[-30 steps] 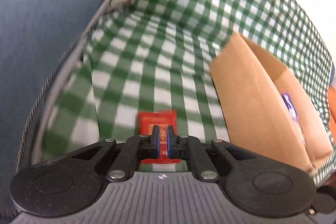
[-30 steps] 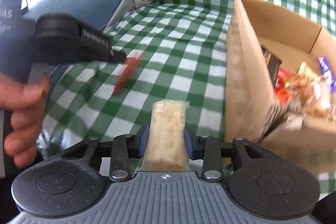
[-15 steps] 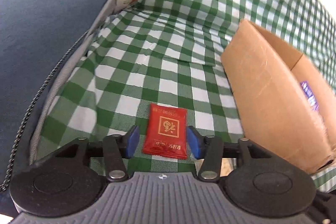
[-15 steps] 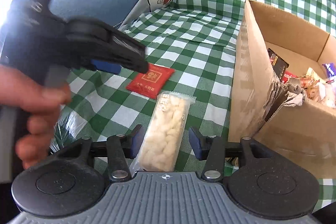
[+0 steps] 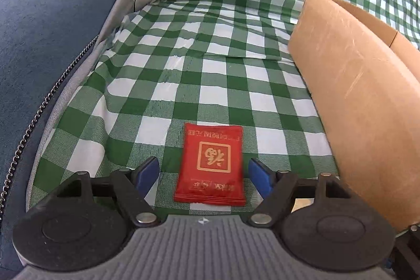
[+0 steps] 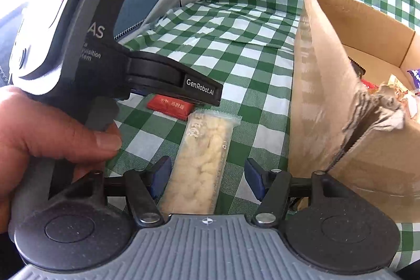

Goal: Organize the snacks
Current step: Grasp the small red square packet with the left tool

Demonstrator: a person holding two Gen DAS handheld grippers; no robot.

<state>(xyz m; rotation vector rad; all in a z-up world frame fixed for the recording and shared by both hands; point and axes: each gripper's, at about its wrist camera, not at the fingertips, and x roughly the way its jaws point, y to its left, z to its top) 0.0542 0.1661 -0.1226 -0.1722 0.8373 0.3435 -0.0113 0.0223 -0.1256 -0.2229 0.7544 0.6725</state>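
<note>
While the red sachet (image 5: pixel 210 164) lies flat on the green-checked cloth (image 5: pixel 210 57) between the left gripper's (image 5: pixel 203 176) opening fingers, untouched, the pale snack bar (image 6: pixel 202 162) lies lengthwise between the right gripper's (image 6: pixel 204 179) opening fingers, cardboard box (image 6: pixel 328 101) just right.

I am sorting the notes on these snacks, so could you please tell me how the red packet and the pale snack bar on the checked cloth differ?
The red packet is opaque, short and nearly square with gold print; the pale snack bar is long and narrow in a clear wrapper that shows its lumpy filling. The red packet lies between the opening jaws of the left gripper, the pale snack bar between those of the right gripper. Both lie flat on the checked cloth, untouched by the pads, outside the cardboard box.
</note>
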